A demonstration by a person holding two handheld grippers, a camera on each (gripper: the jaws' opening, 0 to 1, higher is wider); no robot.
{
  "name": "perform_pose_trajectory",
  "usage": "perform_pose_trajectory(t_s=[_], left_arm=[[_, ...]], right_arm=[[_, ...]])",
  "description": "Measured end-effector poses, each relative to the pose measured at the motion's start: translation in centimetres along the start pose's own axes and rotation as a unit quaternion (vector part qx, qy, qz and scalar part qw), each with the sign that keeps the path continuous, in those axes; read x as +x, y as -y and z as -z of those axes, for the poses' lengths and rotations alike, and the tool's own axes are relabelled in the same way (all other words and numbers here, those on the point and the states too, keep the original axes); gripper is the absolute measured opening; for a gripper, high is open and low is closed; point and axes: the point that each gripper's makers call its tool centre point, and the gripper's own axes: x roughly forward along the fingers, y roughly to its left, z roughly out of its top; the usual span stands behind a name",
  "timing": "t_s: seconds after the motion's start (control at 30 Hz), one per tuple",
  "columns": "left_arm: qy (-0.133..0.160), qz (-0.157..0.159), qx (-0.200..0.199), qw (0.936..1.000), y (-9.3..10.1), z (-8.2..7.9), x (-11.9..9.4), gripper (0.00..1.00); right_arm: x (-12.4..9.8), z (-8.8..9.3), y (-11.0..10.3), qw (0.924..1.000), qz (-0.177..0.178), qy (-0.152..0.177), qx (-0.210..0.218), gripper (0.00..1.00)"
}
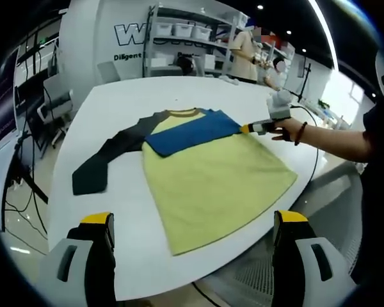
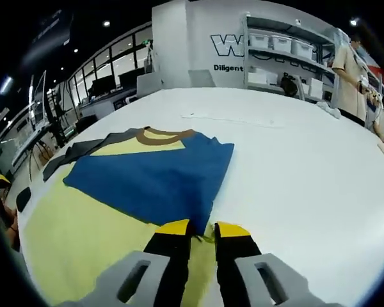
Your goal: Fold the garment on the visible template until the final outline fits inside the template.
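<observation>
Shirt (image 1: 211, 173) flat on white table (image 1: 115, 102), yellow body, brown collar (image 1: 185, 113), dark grey sleeve (image 1: 109, 157) stretched out toward the table edge. Blue sleeve (image 1: 192, 133) folded across the chest, lying on the yellow.

Left gripper (image 1: 192, 227): jaws spread wide, yellow-tipped, nothing between them, hovering off the near table edge, apart from the shirt hem.

Right gripper (image 2: 201, 231): jaws nearly pressed together, pinching the blue sleeve's edge (image 2: 198, 217) where it meets the yellow body. Same gripper in left gripper view (image 1: 259, 126), held in a hand (image 1: 285, 131) with a dark bracelet.

Wall lettering behind: large "W…" cut off by shelving (image 2: 288, 57), smaller line starting "Diligent" (image 2: 228, 68), rest hidden. White bins on shelves. Person (image 1: 246, 54) standing at far side of table. No template outline discernible on the table.
</observation>
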Motion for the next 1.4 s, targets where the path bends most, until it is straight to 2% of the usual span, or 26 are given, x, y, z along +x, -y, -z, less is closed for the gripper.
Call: perform_pose_trajectory(t_s=[0.03, 0.63, 1.4], left_arm=[[0.000, 0.000, 0.001, 1.0000, 0.0, 0.0, 0.0, 0.99], [-0.003, -0.001, -0.001, 1.0000, -0.2, 0.0, 0.1, 0.99], [-0.008, 0.004, 0.001, 1.0000, -0.2, -0.1, 0.8, 0.99]], right_arm=[[0.0, 0.2, 0.1, 0.9999, 0.007, -0.004, -0.015, 0.05], [0.0, 0.2, 1.0, 0.9991, -0.005, -0.006, -0.042, 0.00], [-0.1, 0.3, 5.7, 0.9968, -0.003, -0.023, -0.077, 0.00]])
